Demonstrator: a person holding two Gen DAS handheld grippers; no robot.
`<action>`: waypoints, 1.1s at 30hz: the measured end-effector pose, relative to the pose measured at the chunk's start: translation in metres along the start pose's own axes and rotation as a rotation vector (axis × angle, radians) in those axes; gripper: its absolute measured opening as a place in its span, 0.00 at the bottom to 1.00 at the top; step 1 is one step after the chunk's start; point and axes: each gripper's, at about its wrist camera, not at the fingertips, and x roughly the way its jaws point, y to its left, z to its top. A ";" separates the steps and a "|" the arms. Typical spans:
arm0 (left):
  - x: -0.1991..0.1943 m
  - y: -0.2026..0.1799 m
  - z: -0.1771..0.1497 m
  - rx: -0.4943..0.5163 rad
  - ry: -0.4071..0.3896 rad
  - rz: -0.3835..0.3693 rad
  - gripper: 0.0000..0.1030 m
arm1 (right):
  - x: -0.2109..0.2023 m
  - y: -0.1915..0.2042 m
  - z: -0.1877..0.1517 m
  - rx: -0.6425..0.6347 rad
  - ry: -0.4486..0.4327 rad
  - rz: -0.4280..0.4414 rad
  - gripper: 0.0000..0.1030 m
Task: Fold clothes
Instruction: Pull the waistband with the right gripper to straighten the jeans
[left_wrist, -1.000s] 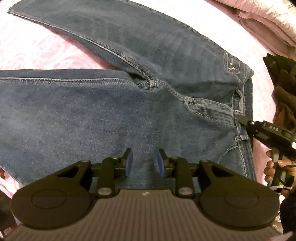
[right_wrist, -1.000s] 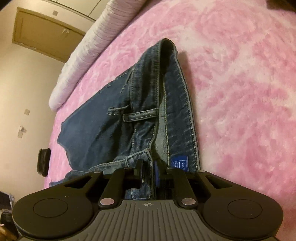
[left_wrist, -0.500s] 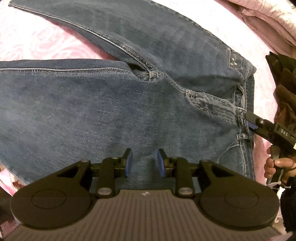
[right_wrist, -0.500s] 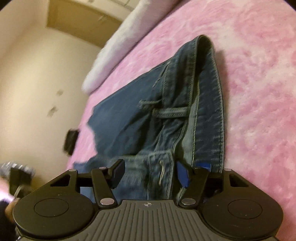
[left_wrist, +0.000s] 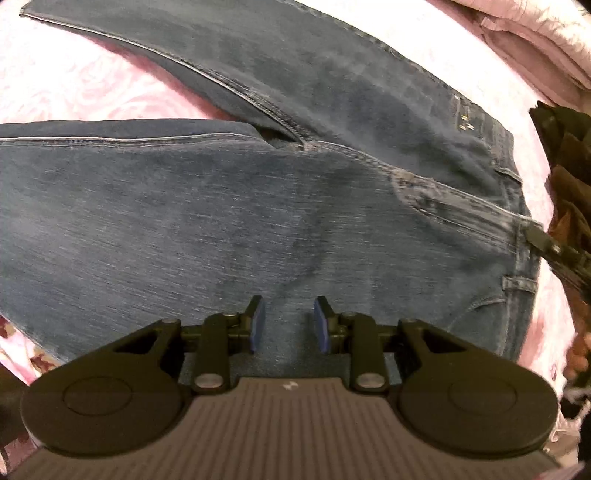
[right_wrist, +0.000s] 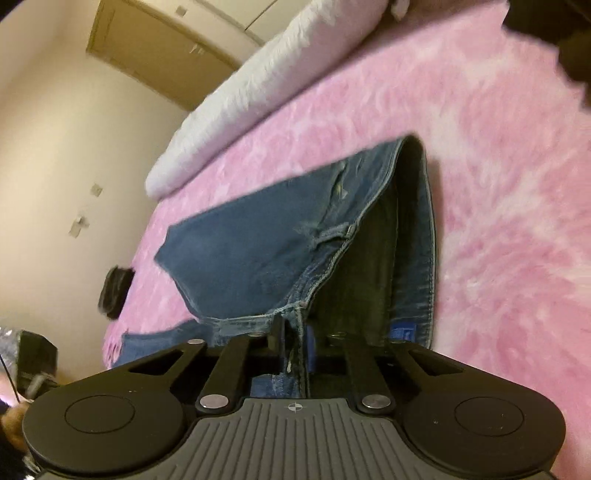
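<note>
Two claws: right gripper (right_wrist: 293, 345) clenches jeans (left_wrist: 258, 221) waistband, left gripper (left_wrist: 288, 323) released; pillow (right_wrist: 258, 85) beyond.

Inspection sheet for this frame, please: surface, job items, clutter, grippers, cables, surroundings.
Surface: fuzzy pink blanket.
Job's things: blue jeans spread flat, legs apart; waistband raised at one side.
Clutter: dark garment beside the jeans; small black object at the blanket's edge.
Grippers: left gripper open over the near leg; right gripper shut on the waistband.
Cables: nothing seen.
Surroundings: white pillow, cream wall, wooden cabinet.
</note>
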 end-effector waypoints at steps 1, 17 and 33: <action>0.001 0.001 -0.001 -0.002 0.000 0.002 0.24 | -0.002 0.005 -0.002 -0.004 -0.001 -0.060 0.04; -0.013 0.027 -0.015 -0.029 -0.033 0.012 0.24 | 0.021 0.009 -0.010 0.030 -0.014 -0.285 0.40; -0.013 0.049 -0.010 -0.086 -0.060 0.034 0.24 | 0.062 -0.066 0.011 0.234 0.075 -0.017 0.18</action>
